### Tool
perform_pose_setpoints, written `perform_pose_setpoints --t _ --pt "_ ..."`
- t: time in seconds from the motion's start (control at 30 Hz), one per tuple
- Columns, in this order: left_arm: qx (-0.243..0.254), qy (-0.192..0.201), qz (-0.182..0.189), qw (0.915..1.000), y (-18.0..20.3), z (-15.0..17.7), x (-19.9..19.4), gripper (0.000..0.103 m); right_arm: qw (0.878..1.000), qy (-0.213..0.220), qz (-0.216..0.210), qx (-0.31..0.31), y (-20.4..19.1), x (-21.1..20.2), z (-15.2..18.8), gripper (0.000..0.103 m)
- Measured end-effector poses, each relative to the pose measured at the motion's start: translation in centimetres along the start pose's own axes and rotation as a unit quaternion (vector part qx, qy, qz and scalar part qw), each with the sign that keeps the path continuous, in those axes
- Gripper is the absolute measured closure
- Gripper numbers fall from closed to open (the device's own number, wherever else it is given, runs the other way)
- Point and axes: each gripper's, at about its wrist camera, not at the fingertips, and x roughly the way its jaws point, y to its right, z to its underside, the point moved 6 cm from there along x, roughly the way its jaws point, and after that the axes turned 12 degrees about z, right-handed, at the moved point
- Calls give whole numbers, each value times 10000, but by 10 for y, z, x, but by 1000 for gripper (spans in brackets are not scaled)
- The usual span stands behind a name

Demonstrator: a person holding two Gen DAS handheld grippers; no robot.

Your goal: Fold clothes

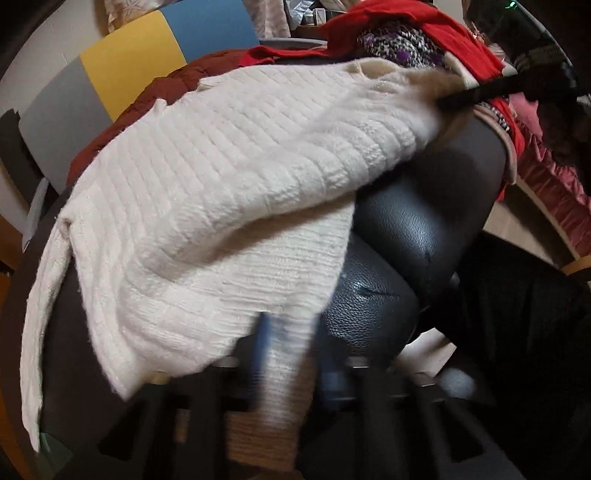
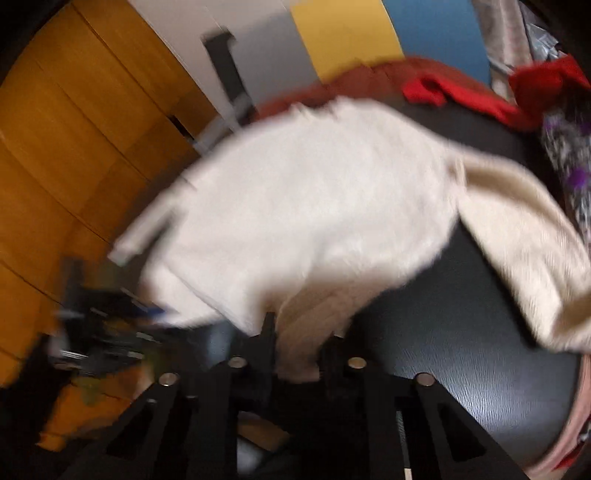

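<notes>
Left wrist view gives me the cream knit sweater point(image 1: 207, 206) draped over a dark leather seat point(image 1: 399, 236), spreading from 12 down to 7 o'clock. My left tongs point(image 1: 286, 354) sit at 6 o'clock, blurred, closed on a strip of its hem — knit runs straight between the fingers. At 2 o'clock my right tongs point(image 1: 454, 100) pinch the sweater's far corner. From the right wrist, those tongs point(image 2: 299, 347) clamp a cream fold at 6 o'clock. Red clothes point(image 1: 399, 26) lie behind at 1 o'clock.
</notes>
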Motion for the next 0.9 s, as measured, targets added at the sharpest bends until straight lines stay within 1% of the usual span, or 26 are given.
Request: perform_pose_setpoints --t 0.03,0.1,0.17,0.23,0.3,0.37,0.4,0.43,0.5,0.53,0.57,0.6,0.63,0.7,0.8,0.9 --pt "-57 128 97 9999 -2 -3 -11 97 9996 194 -215 28 -3 -14 -9 90" --pt "-202 439 302 9984 -6 -8 -35 98 9975 512 -496 24 -8 -41 -23 91" --pt "-392 863 668 9933 -9 -12 -65 98 9948 749 -692 19 -10 -62 -33 93" --pt "-448 1125 874 9888 -8 -12 -89 98 9954 797 -521 -35 -3 -71 -33 93" --pt "-445 1176 926 9877 -4 -8 -101 98 9980 529 -309 -123 7 -66 -22 93" --pt "-592 1137 1104 9856 -5 -3 -100 98 9987 257 418 -155 28 -58 -6 90" --pt "-676 1145 1120 9848 -7 -2 -98 98 9969 110 759 -153 38 -53 2 88" --pt "-785 1144 1115 9840 -11 0 -94 98 9956 -2 936 -87 46 -48 9 86" --pt "-1034 1191 1056 9818 -21 -1 -85 97 9951 -82 984 33 52 -42 16 79" --pt "-1173 1254 991 9802 -27 -3 -80 96 9953 -74 967 27 50 -39 16 70" --pt "-1272 1319 935 9786 -31 -7 -77 95 9957 -54 925 -27 42 -33 15 58" --pt "-1363 1384 881 9770 -34 -11 -73 93 9961 -26 879 -101 34 -27 12 52" --pt "-1464 1452 736 9757 -41 -17 -68 87 9964 3 831 -176 25 -21 9 44" --pt "-1665 1585 480 9720 -56 -29 -57 86 9967 66 757 -291 9 -3 -1 41" --pt "-1910 1719 336 9659 -72 -43 -38 85 9968 220 752 -134 -7 28 -20 36" --pt "-2013 1530 19 9675 -84 -46 -12 84 9942 267 1045 17 -6 68 -40 35"
